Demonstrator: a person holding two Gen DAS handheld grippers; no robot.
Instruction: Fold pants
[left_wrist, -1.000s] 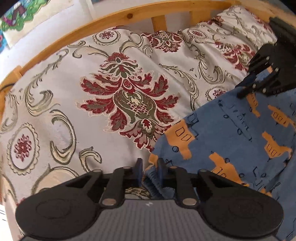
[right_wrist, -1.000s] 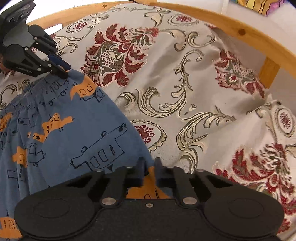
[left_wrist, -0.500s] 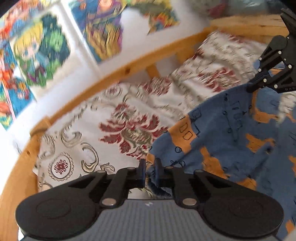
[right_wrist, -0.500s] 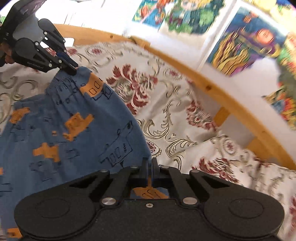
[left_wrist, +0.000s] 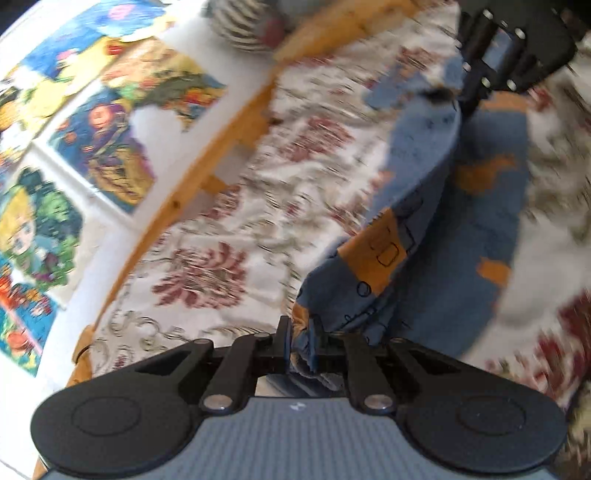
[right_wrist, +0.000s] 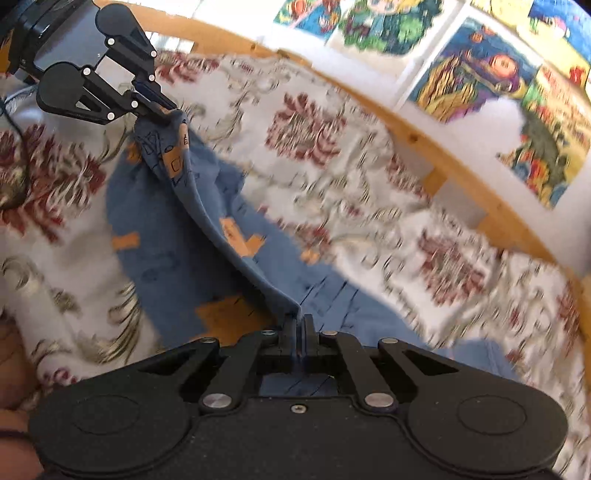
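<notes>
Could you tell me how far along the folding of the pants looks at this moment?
Done: both claws have hold of the blue pants, the left claw and the right claw each shut on an edge. In hand: the edge is stretched taut between them above the floral bedspread, with the rest trailing onto it. Left: no finished fold shows; the cloth must be laid over and smoothed.

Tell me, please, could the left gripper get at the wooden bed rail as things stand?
Probably not freely: the left gripper is shut on the pants, which stretch across to the right gripper, and the bedspread lies between it and the wooden bed rail.
</notes>
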